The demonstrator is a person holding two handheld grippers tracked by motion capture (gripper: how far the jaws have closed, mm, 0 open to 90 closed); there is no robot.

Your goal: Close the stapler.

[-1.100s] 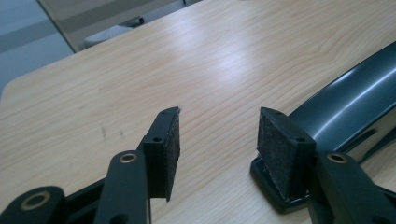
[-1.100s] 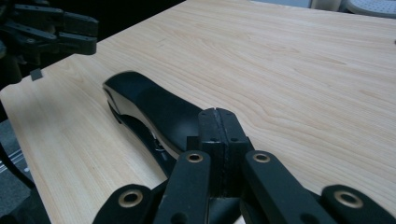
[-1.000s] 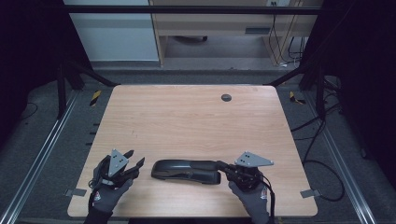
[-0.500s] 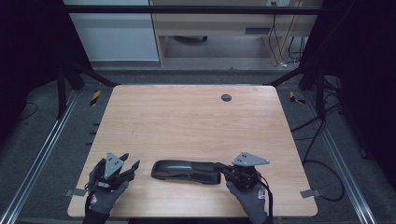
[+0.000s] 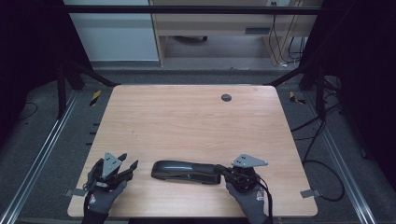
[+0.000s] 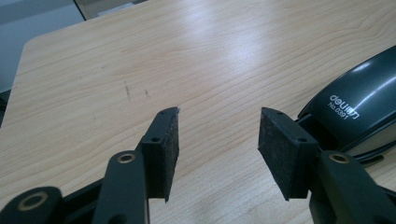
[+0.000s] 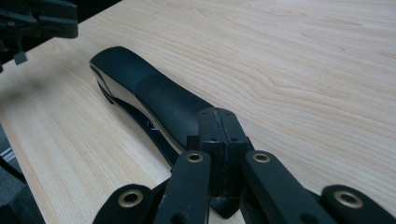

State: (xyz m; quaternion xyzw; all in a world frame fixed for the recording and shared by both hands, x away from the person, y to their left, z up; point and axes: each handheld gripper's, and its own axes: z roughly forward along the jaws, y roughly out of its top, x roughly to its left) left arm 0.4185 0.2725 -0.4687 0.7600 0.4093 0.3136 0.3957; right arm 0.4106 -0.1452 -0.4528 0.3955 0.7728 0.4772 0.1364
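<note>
A black stapler lies on its side along the wooden table, near the front edge. My left gripper sits a short way left of the stapler, its jaws open and nothing between the pads. In the left gripper view the stapler's printed end lies just beyond the right jaw. My right gripper is at the stapler's right end. Its jaws are shut pad to pad, with the tip against the stapler's near end.
A small dark round cap is set in the table at the back right. The table's front edge runs just below both hands. Metal rails and cables lie on the floor on either side.
The left gripper has drawn back slightly to the left, away from the stapler. The right gripper and the stapler have stayed where they were.
</note>
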